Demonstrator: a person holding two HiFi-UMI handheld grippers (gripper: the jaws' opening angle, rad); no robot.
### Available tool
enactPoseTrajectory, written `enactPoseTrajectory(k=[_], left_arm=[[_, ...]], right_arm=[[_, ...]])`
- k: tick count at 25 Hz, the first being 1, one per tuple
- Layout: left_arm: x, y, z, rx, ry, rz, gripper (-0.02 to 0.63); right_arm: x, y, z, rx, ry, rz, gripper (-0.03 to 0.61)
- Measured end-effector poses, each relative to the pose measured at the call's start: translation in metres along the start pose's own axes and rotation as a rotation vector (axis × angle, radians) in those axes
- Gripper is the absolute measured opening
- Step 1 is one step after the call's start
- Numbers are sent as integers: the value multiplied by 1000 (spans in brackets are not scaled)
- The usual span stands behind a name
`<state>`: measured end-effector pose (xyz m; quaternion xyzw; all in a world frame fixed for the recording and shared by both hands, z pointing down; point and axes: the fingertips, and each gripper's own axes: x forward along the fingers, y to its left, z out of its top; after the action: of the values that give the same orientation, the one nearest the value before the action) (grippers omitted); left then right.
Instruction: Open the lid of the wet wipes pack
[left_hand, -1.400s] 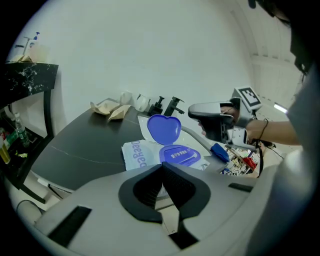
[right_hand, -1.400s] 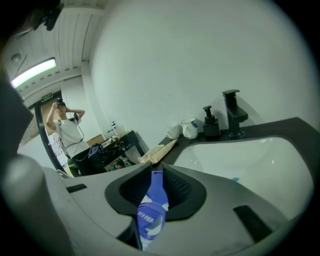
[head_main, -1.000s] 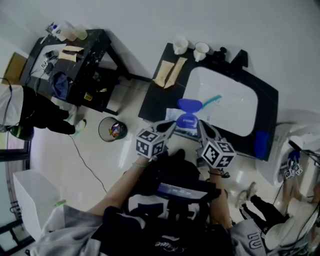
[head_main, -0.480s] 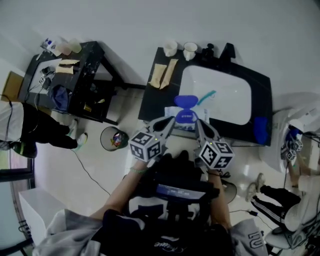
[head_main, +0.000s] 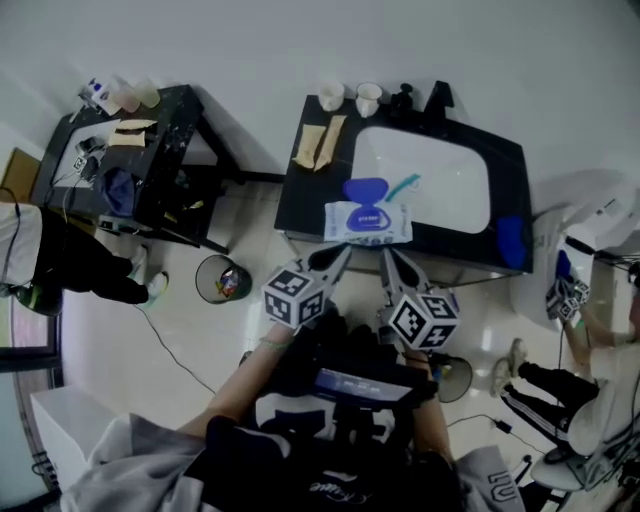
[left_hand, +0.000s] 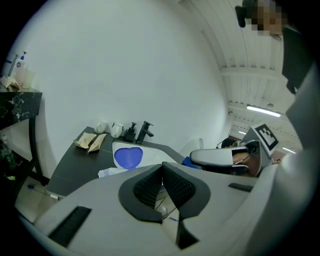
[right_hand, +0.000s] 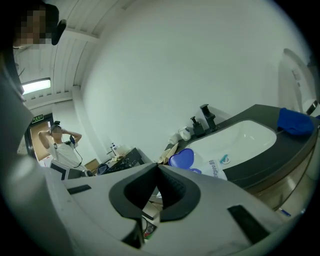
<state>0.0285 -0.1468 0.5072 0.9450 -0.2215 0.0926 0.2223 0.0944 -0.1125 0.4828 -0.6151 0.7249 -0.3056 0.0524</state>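
The white and blue wet wipes pack (head_main: 367, 222) lies on the front edge of the black counter (head_main: 301, 205), its blue lid (head_main: 365, 190) flipped up and open behind it. My left gripper (head_main: 341, 257) and right gripper (head_main: 387, 261) hover just in front of the pack, both clear of it. In the left gripper view the jaws (left_hand: 161, 168) meet with nothing between them, and the lid (left_hand: 128, 157) shows beyond. The right gripper (right_hand: 156, 167) is likewise shut and empty, with the lid (right_hand: 181, 158) and pack (right_hand: 216, 169) ahead.
A white sink basin (head_main: 425, 180) fills the counter's right part, with a faucet (head_main: 438, 97), two cups (head_main: 330, 95) and brown packets (head_main: 318, 145) behind. A blue cloth (head_main: 510, 240) lies at the right. A bin (head_main: 222, 278) and a cluttered black table (head_main: 150, 150) stand to the left.
Both grippers have drawn back from the pack toward the person. The pack now lies free on the counter with its lid still up.
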Motion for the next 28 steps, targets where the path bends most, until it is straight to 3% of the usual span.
enactPoseTrajectory(k=[10, 16, 21, 28], left_arm=[[-16, -58, -12, -29, -60, 67, 8], [-33, -95, -29, -22, -52, 100, 9], [-50, -101, -38, -25, -48, 134, 8], [-56, -101, -37, -13, -53, 114, 9]], right_arm=[[-53, -4, -7, -36, 37, 44, 2], [-79, 2, -21, -42, 51, 98, 2], [-89, 20, -38, -81, 57, 127, 3], [-89, 38, -43, -63, 57, 164, 2]])
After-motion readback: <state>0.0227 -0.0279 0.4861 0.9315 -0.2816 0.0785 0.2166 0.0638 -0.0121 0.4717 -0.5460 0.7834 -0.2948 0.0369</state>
